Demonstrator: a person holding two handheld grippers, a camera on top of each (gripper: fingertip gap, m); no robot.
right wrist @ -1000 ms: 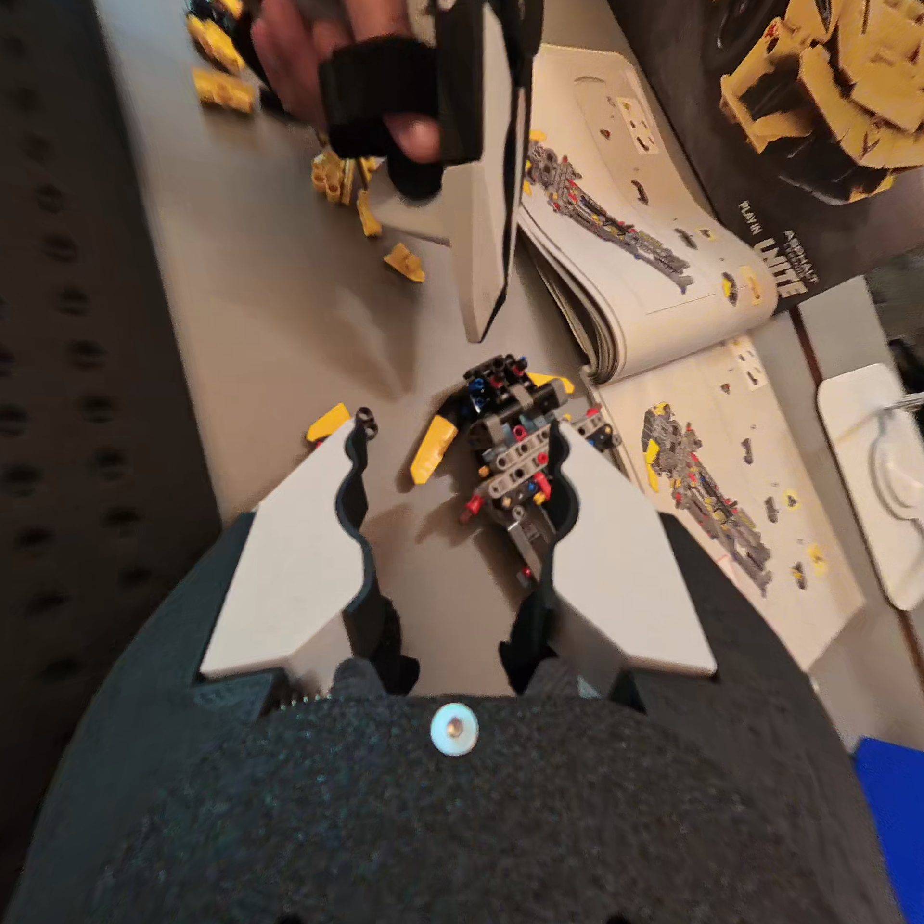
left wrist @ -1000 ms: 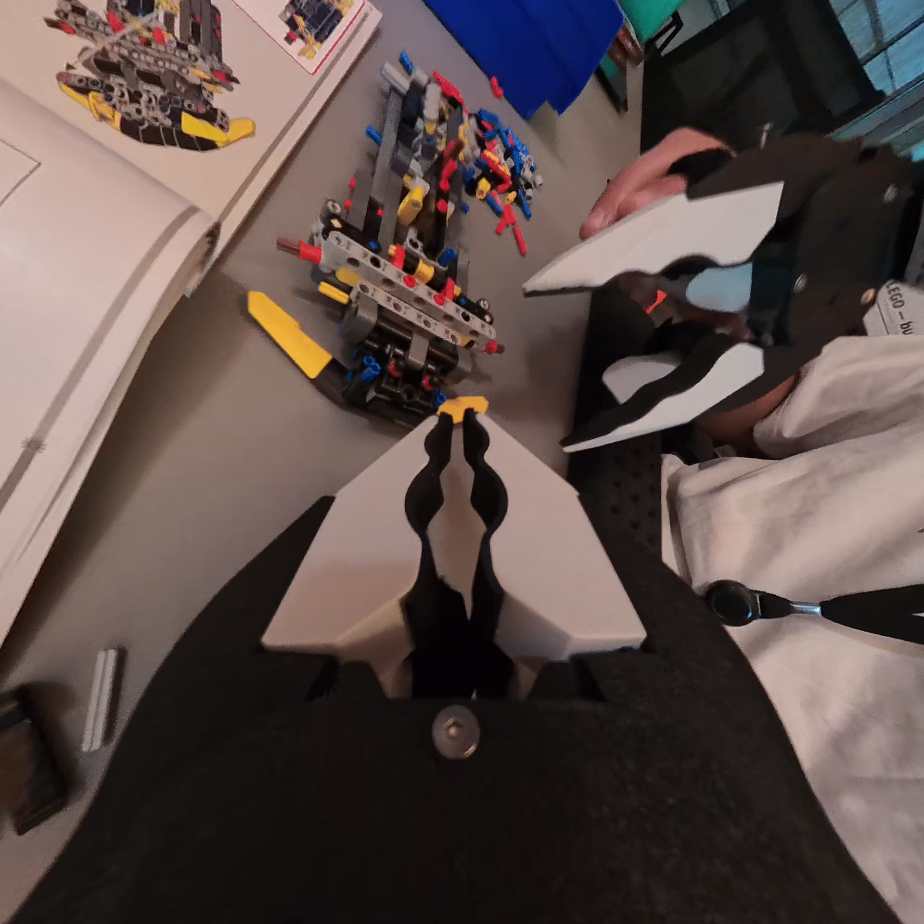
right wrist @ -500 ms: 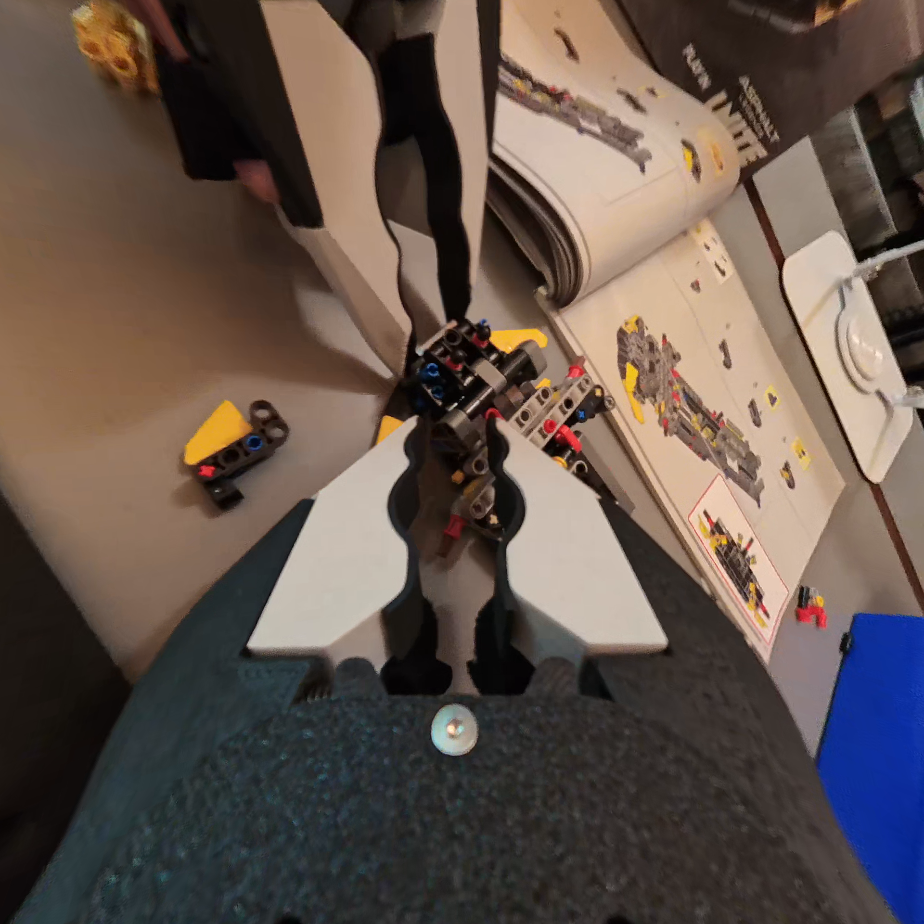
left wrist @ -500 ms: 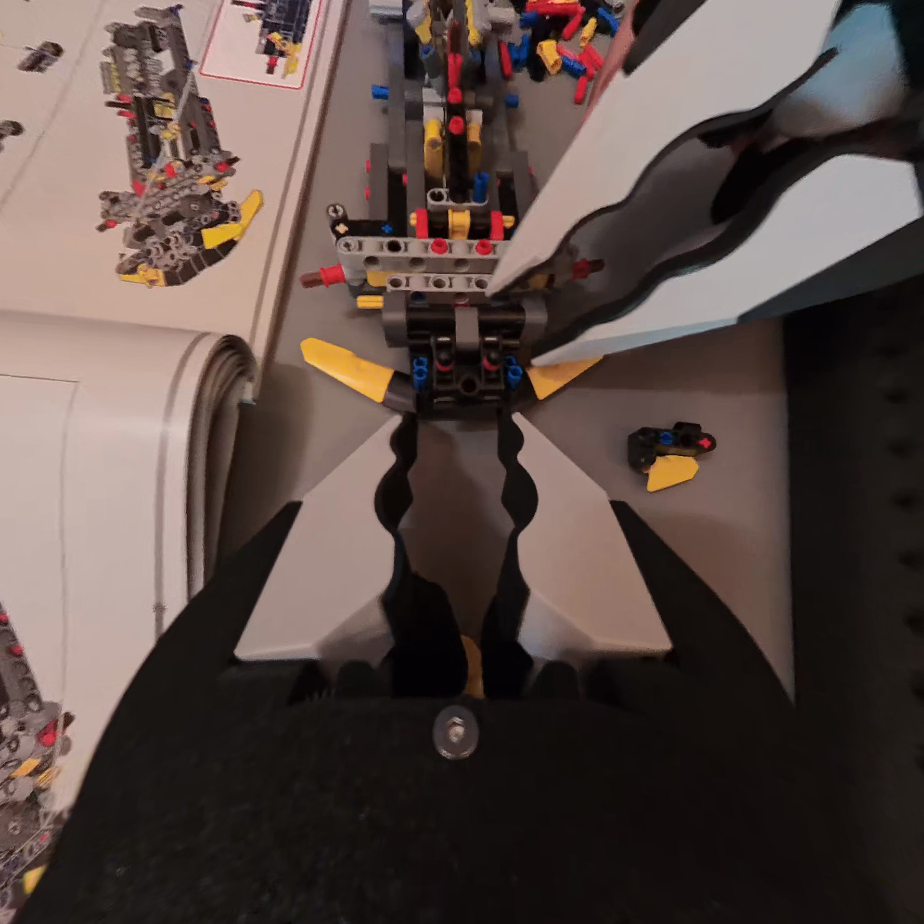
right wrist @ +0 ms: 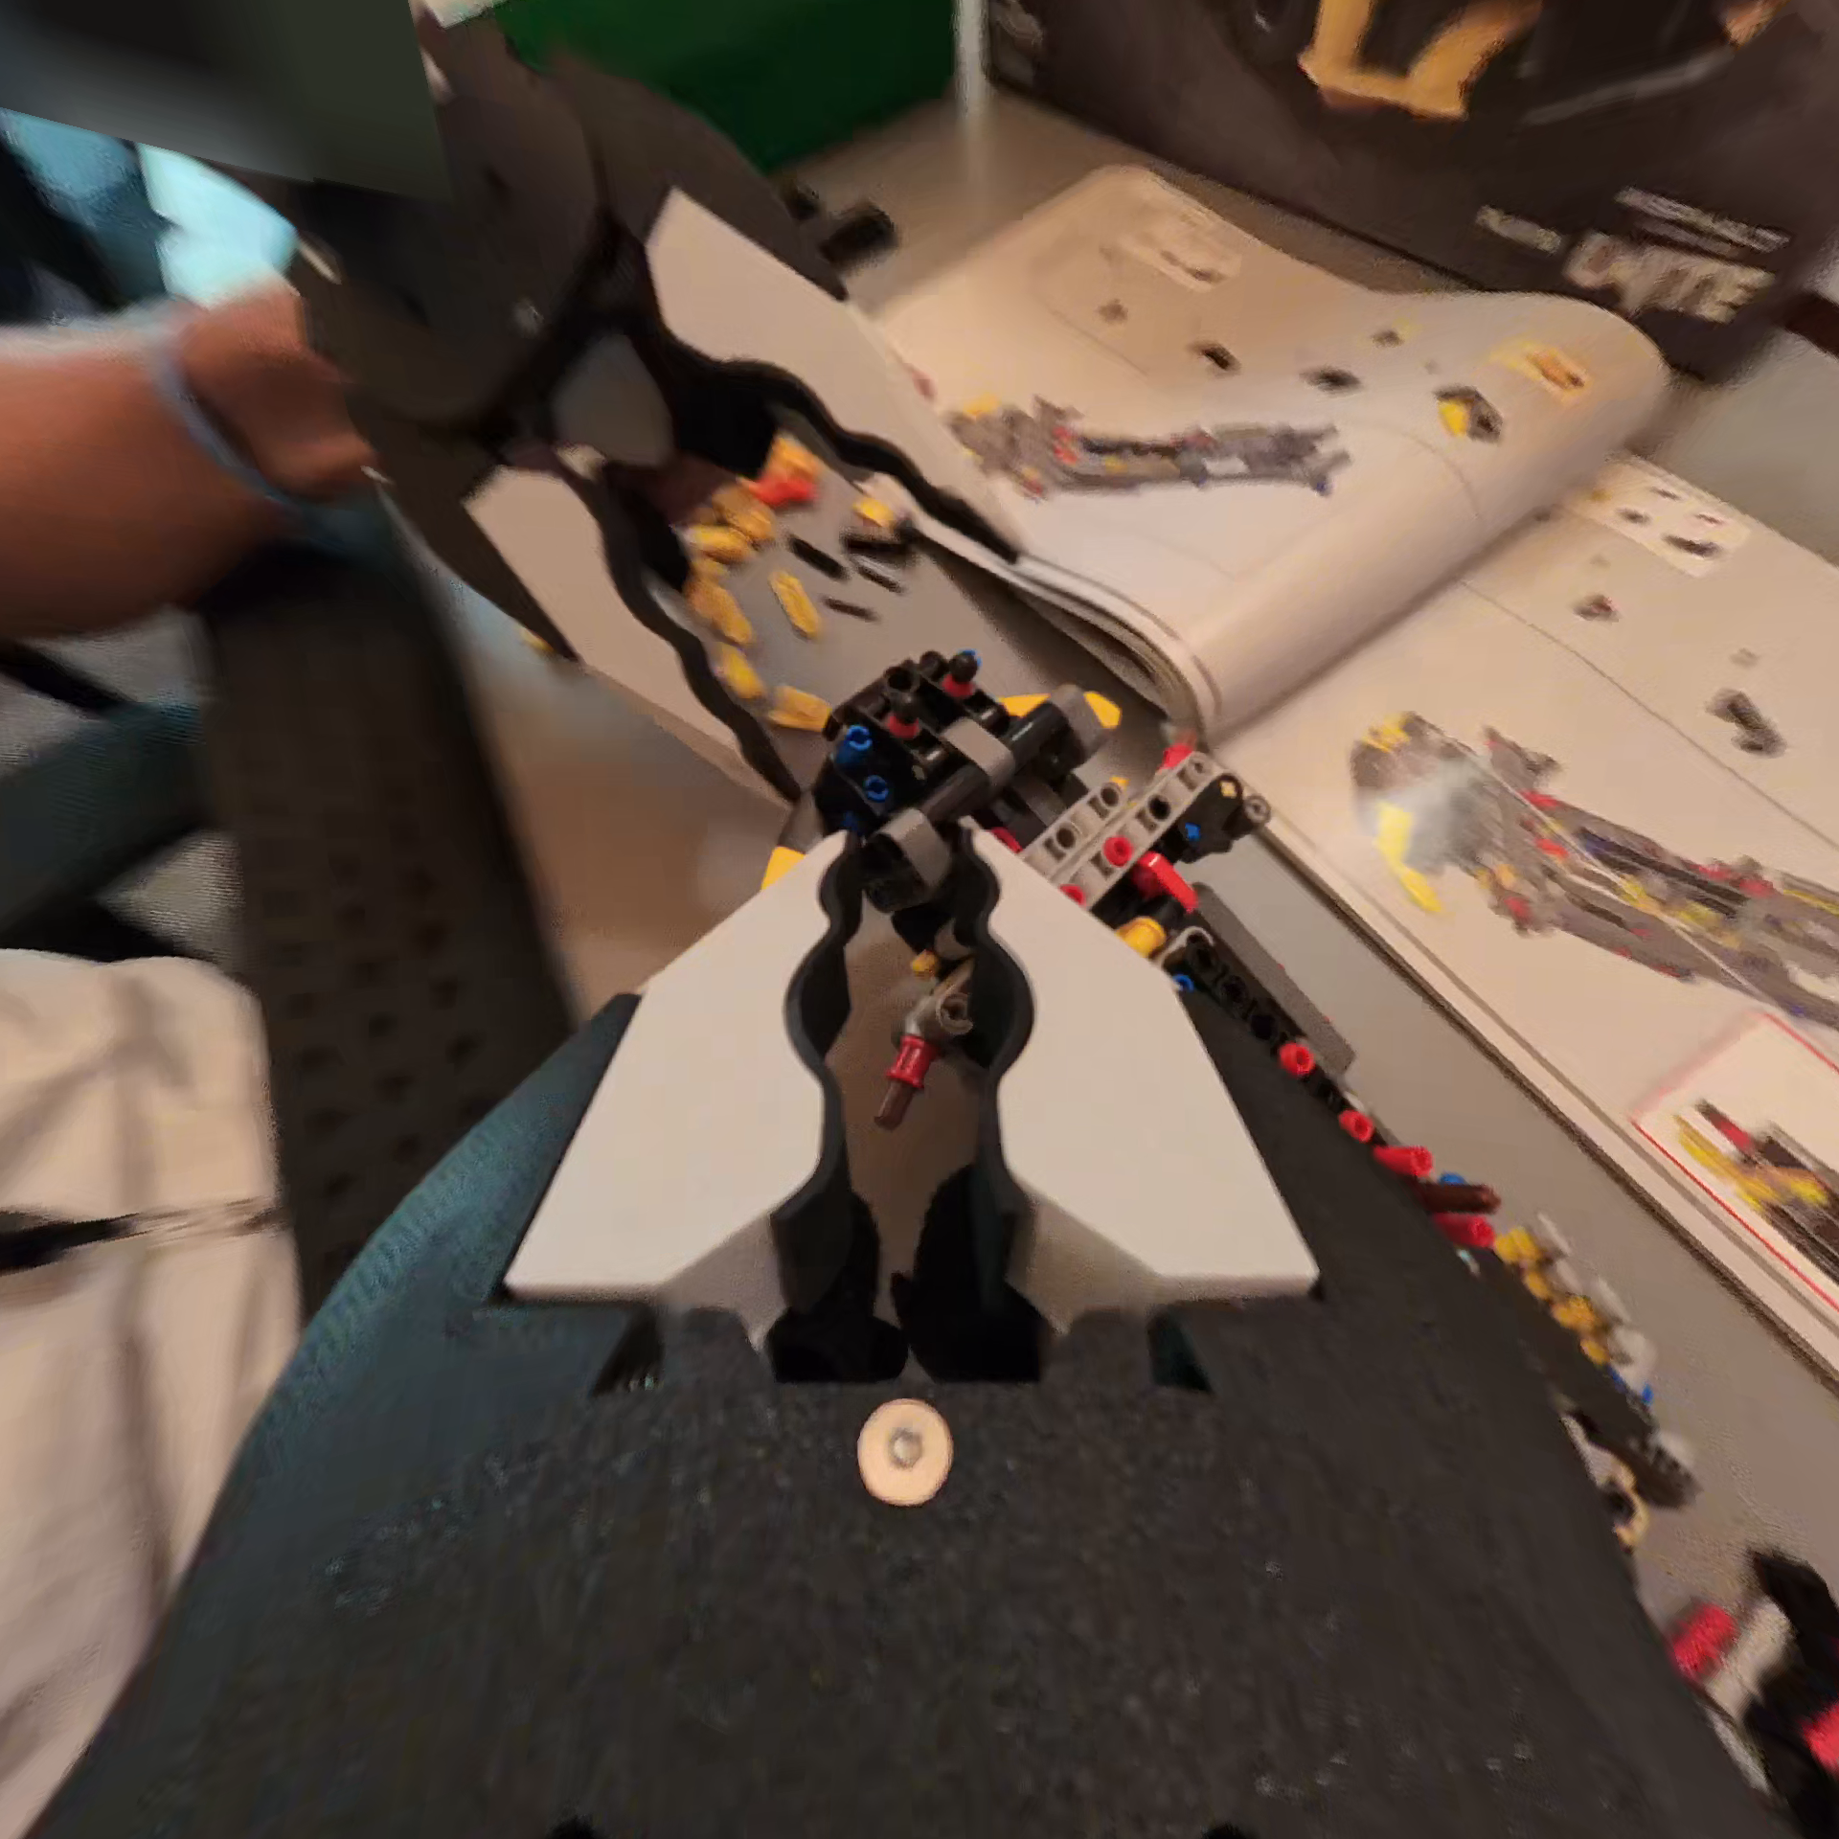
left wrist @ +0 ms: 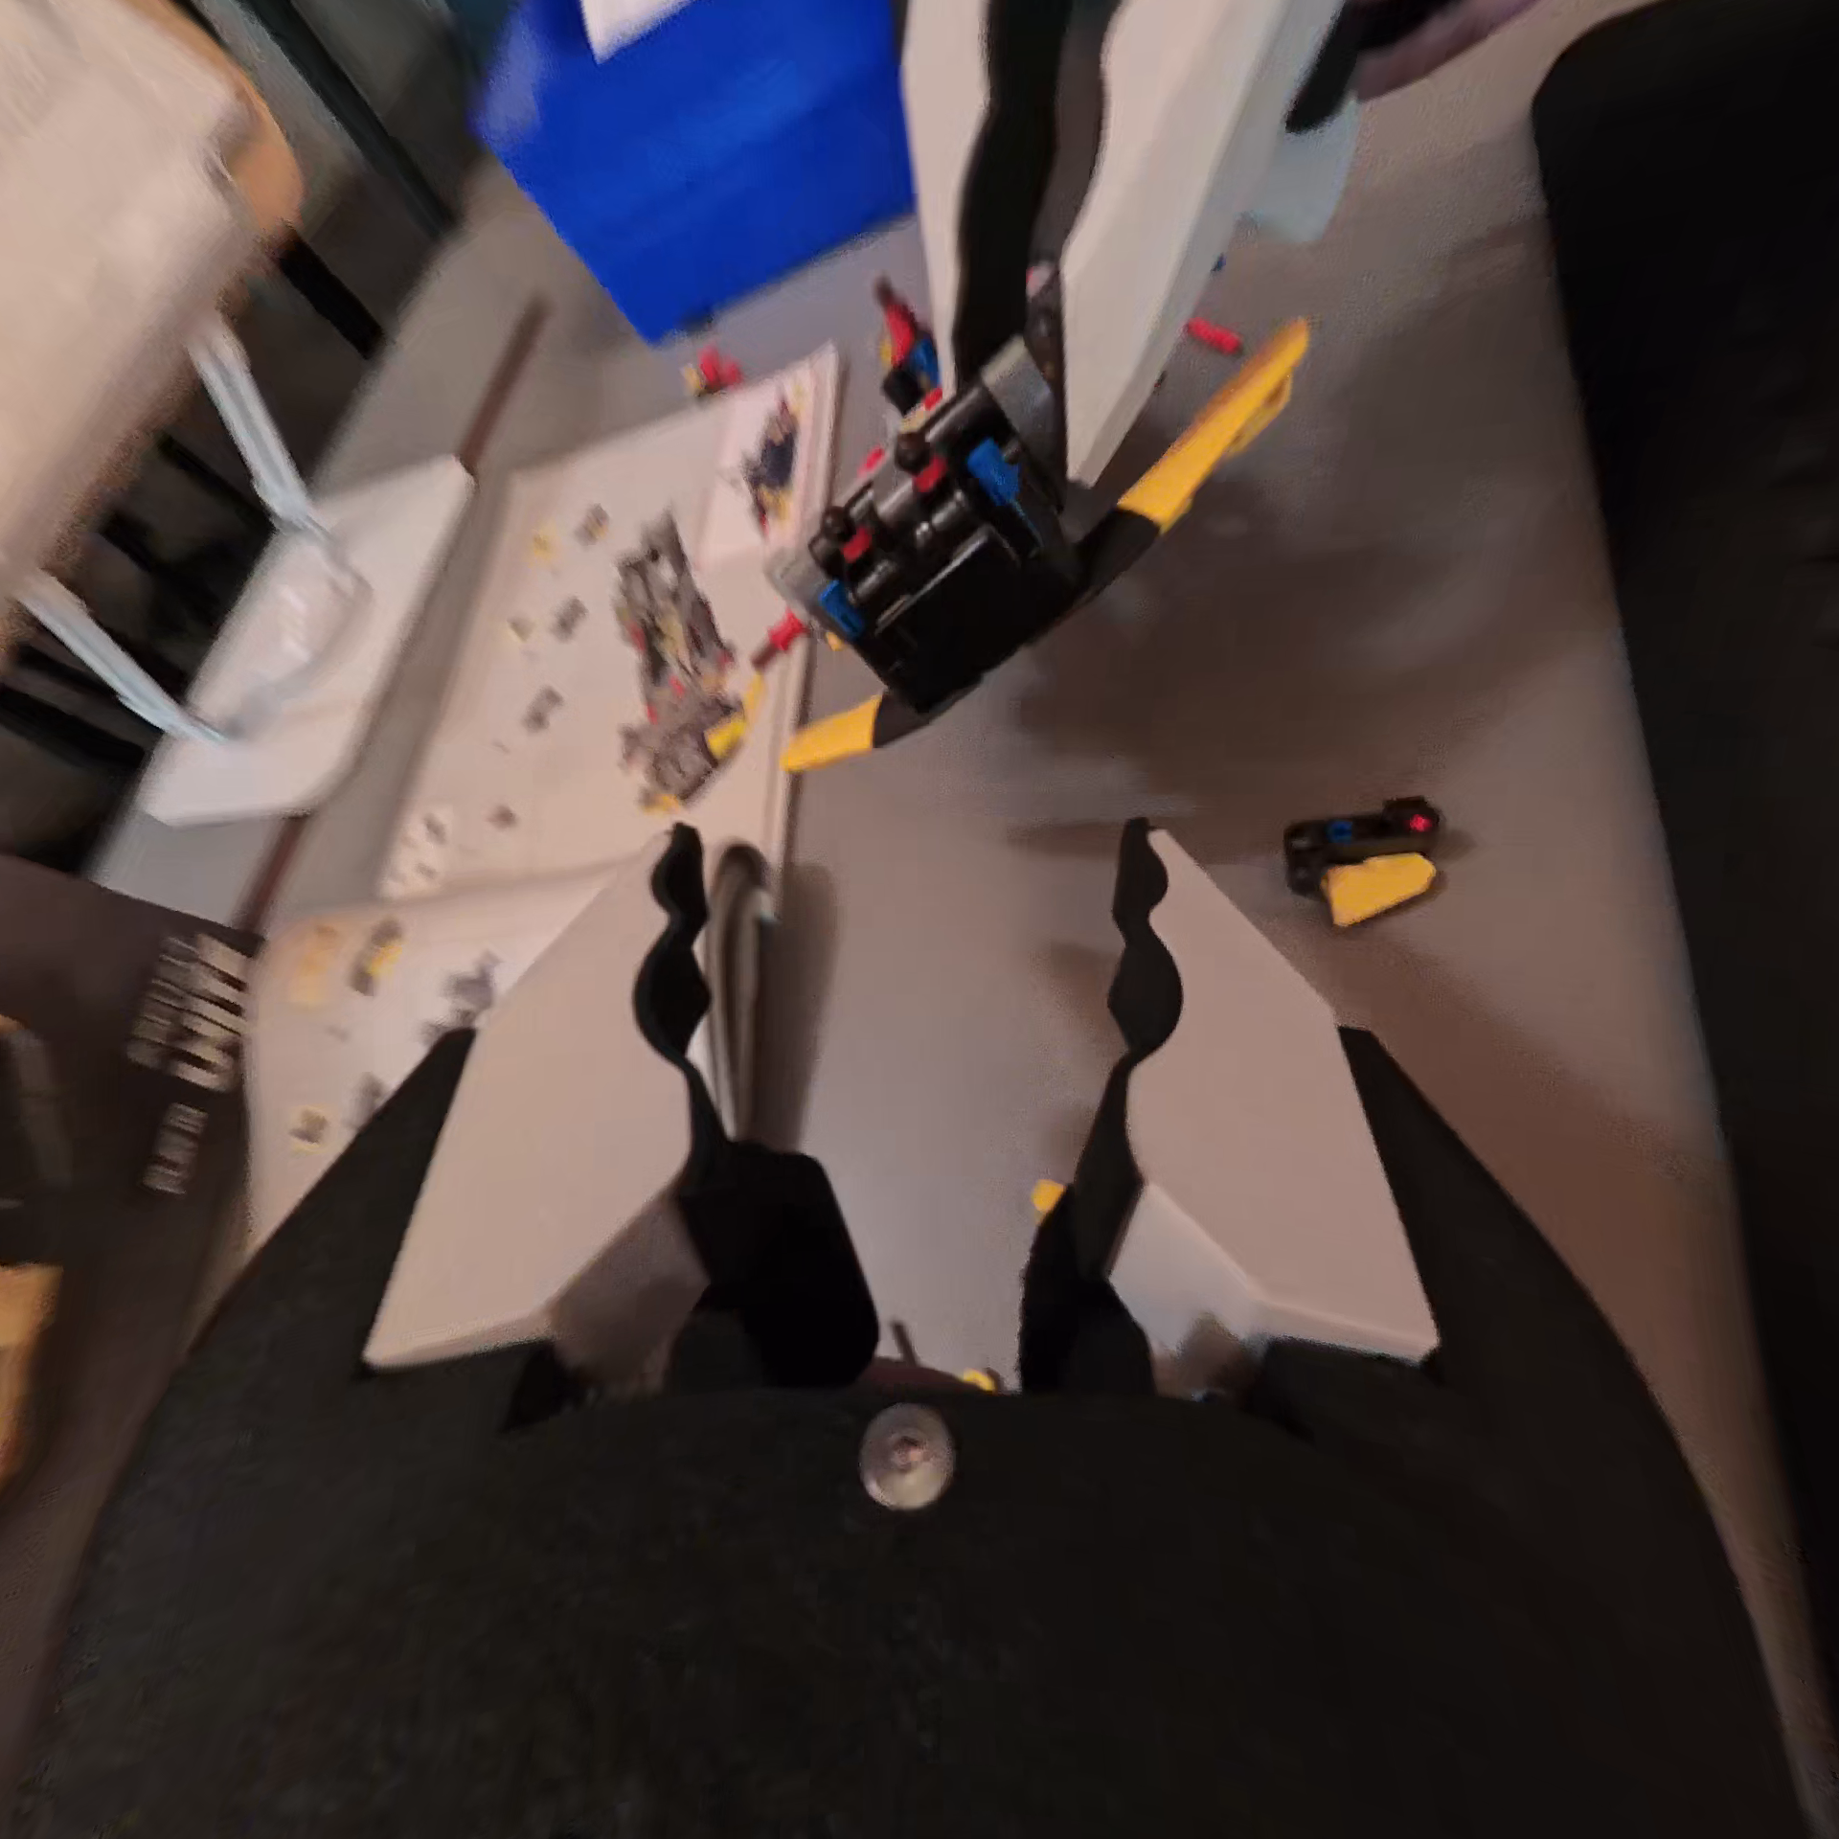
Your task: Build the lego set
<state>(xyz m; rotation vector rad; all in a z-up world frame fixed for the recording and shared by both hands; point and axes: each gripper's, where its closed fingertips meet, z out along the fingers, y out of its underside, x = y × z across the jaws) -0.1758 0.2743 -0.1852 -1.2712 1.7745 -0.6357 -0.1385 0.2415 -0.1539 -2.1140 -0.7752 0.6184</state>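
Note:
The long lego model [right wrist: 945, 736], black and grey with yellow fins and red and blue pins, lies along the grey table. My right gripper [right wrist: 911, 846] is shut on a grey part at its front end. In the left wrist view that front end [left wrist: 945, 567] hangs tilted above the table with a shadow under it, held by the right gripper's fingers [left wrist: 1144, 299]. My left gripper [left wrist: 911, 841] is open and empty, just short of the model. Its fingers [right wrist: 756, 299] also show in the right wrist view. A small black and yellow sub-assembly [left wrist: 1363, 861] lies to the right.
An open instruction booklet [right wrist: 1294, 448] lies beside the model, the set's dark box [right wrist: 1493, 100] behind it. Loose yellow pieces [right wrist: 736, 557] lie at the back, red and yellow pins [right wrist: 1493, 1234] by the chassis. A blue box [left wrist: 697, 149] and a black perforated mat [left wrist: 1712, 498] border the table. Some 7 cm of space lies between my two pairs of fingers.
My right gripper has closed on the model's front and raised it off the table. My left gripper has opened wider and drawn back from the model.

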